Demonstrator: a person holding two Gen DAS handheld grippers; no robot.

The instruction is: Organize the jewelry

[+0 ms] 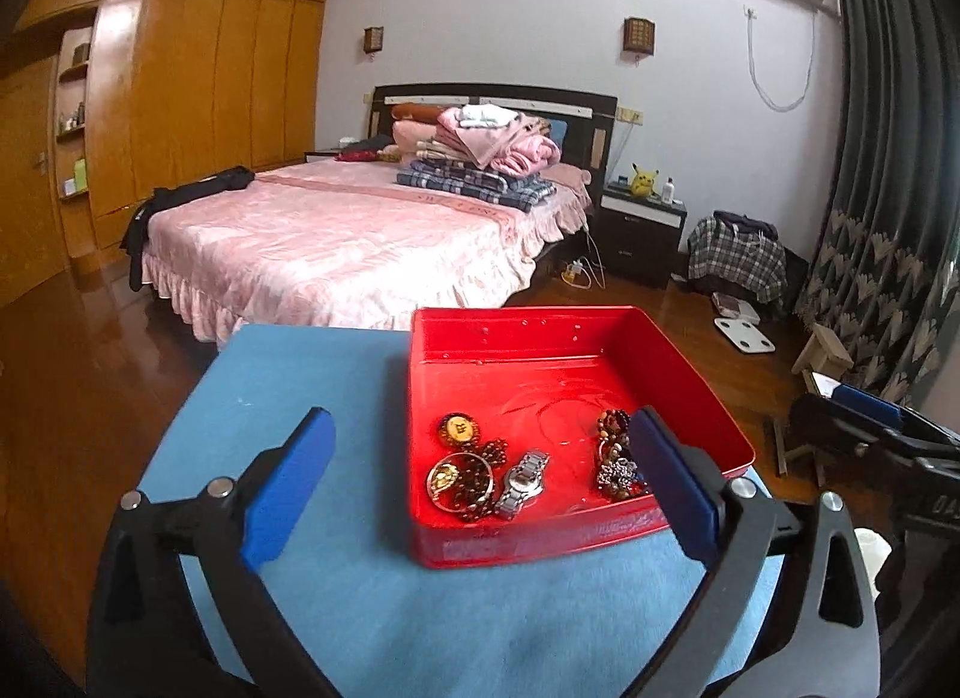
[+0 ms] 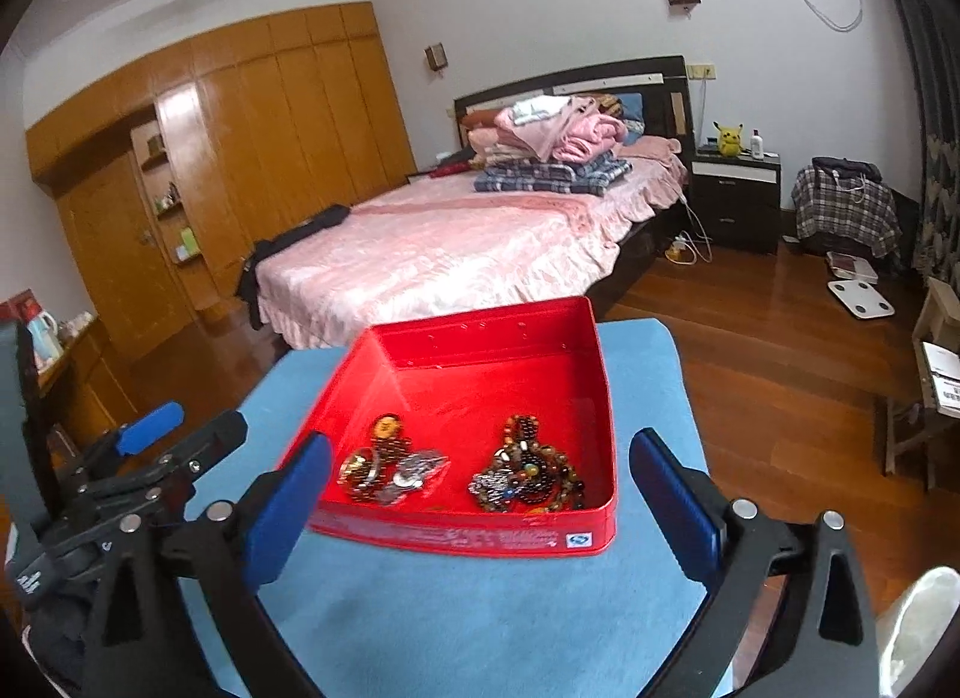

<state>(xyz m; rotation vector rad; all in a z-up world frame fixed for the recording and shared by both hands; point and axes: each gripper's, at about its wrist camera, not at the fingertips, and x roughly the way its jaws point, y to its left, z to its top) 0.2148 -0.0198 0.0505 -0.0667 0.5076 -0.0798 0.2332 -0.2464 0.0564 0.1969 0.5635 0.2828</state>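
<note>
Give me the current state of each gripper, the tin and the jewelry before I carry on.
Left gripper: open, fingers empty, held in front of the tin.
Right gripper: open, fingers empty, also short of the tin.
Red tin: lidless, upright on the blue mat.
Silver wristwatch: lying inside the tin.
Bead bracelets: heaped in the tin's near right corner.
Gold round piece: inside the tin.
</note>
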